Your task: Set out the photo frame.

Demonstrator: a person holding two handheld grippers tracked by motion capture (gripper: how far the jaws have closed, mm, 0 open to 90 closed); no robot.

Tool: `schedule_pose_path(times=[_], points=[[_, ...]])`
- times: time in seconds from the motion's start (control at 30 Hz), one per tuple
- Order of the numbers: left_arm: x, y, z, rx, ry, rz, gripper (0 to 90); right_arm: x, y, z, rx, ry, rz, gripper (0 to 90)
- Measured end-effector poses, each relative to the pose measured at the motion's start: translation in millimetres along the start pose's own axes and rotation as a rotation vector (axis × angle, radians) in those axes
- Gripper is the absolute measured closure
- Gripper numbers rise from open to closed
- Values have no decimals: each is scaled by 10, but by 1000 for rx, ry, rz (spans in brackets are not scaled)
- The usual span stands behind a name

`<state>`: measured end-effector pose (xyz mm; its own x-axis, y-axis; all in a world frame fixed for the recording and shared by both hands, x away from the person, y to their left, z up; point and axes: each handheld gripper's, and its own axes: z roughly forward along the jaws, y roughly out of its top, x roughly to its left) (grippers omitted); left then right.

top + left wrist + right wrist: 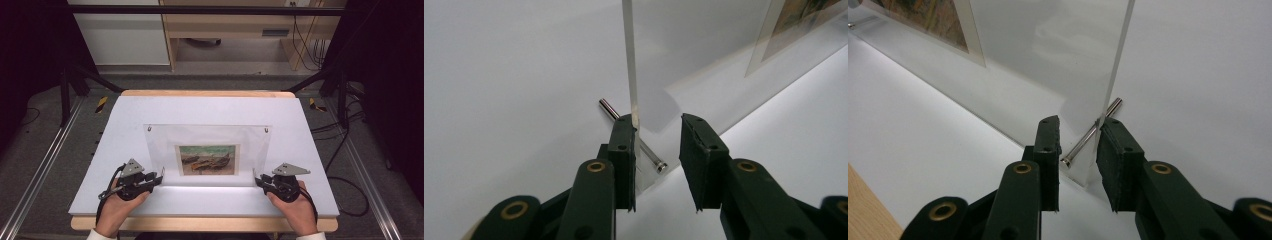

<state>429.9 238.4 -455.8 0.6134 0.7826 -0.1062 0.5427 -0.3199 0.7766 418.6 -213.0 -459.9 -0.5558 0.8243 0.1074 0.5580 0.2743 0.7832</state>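
Clear acrylic photo frame [207,150] stands upright mid-table (long axis crosswise). Left gripper [159,178] and right gripper [258,180] flank its bottom corners, jaws part-open around metal standoff pins [631,135], clamping nothing.

Claw [656,137]: two black jaws are seen rising from the bottom edge, set apart, with a gap between them.
Left jaw: its tip is met by the near edge of the clear panel; whether pressure is applied cannot be told.
Right jaw: held off the panel, nothing touched.
Clear panel [630,60]: seen edge-on, upright, running up out of the top of the view.
Metal pin [610,108]: passed through the panel's lower corner, one end shown beyond the left jaw, the other capped end in the gap.
Picture [796,22]: glimpsed at upper right behind the clear sheet, slanted.
Surface [509,100]: white, plain.
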Motion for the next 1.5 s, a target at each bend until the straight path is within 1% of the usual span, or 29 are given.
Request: schedule_pose_path(times=[0.13, 0.37, 0.5, 0.53, 0.57, 0.63, 0.67, 0.7, 0.73, 0.77, 0.8, 0.83, 0.87, 0.9, 0.93, 0.97, 1.0, 1.03, 1.07, 1.1, 1.13, 1.2, 1.27, 1.3, 1.37, 1.4, 1.43, 1.47, 1.5], points=[[5, -1, 2, 1, 0, 5, 668, -1, -1, 3, -9, 3, 2, 709], [7, -4, 10, -2, -6, 2, 663, -2, -2, 3, -6, 4, 6, 706], [-6, -2, 29, -10, -4, 6, 628, -5, -2, 17, -15, 10, 2, 680], [-6, -1, 31, -12, -4, 7, 610, 6, 0, 20, -11, 8, 11, 664], [-6, 1, 32, -16, -5, 7, 590, 6, 1, 24, -16, 8, 7, 649], [-11, 7, 32, -35, -4, 2, 530, 18, 8, 27, -20, 15, 16, 593], [-10, 10, 30, -39, -4, 7, 494, 21, 12, 35, -28, 11, 8, 555], [-11, 13, 31, -49, -2, 8, 475, 35, 18, 37, -31, 11, 17, 529], [-12, 16, 32, -57, -1, 5, 438, 37, 25, 46, -42, 9, 1, 472], [-14, 19, 33, -64, 0, 5, 412, 45, 32, 49, -44, 3, 1, 437], [-12, 21, 31, -64, 1, 10, 391, 47, 38, 54, -50, 0, -6, 412], [-18, 24, 35, -72, 6, 9, 375, 58, 43, 52, -50, -1, 2, 393], [-18, 24, 35, -72, 6, 9, 353, 58, 43, 52, -50, -1, 2, 393], [-22, 32, 35, -76, 12, 15, 353, 60, 47, 57, -60, -7, -3, 374], [-23, 36, 36, -79, 11, 16, 293, 67, 57, 58, -74, -19, -18, 311], [-26, 40, 37, -82, 11, 16, 293, 67, 57, 58, -74, -19, -18, 311], [-25, 46, 35, -79, 11, 22, 273, 67, 60, 59, -79, -24, -30, 288], [-29, 51, 38, -80, 15, 28, 251, 71, 65, 60, -81, -28, -37, 260], [-43, 61, 41, -88, 21, 36, 209, 83, 78, 61, -86, -35, -41, 204], [-43, 61, 41, -88, 21, 36, 180, 83, 78, 61, -86, -35, -41, 204], [-48, 65, 41, -93, 24, 41, 180, 86, 83, 62, -89, -41, -45, 183], [-56, 74, 39, -102, 26, 40, 121, 93, 92, 64, -98, -51, -55, 136], [-55, 81, 30, -107, 27, 44, 85, 104, 103, 60, -108, -62, -59, 110], [-55, 83, 24, -117, 28, 39, 70, 109, 107, 57, -118, -67, -60, 94], [-51, 90, 8, -137, 26, 33, 58, 118, 121, 43, -133, -72, -63, 76], [-48, 97, -13, -153, 26, 34, 57, 134, 134, 22, -157, -80, -70, 64], [-48, 97, -13, -153, 26, 34, 57, 134, 134, 22, -157, -80, -70, 64], [-53, 104, -28, -173, 24, 29, 54, 145, 144, 0, -177, -82, -83, 57], [-53, 104, -28, -173, 24, 29, 52, 145, 144, 0, -177, -82, -83, 57]])
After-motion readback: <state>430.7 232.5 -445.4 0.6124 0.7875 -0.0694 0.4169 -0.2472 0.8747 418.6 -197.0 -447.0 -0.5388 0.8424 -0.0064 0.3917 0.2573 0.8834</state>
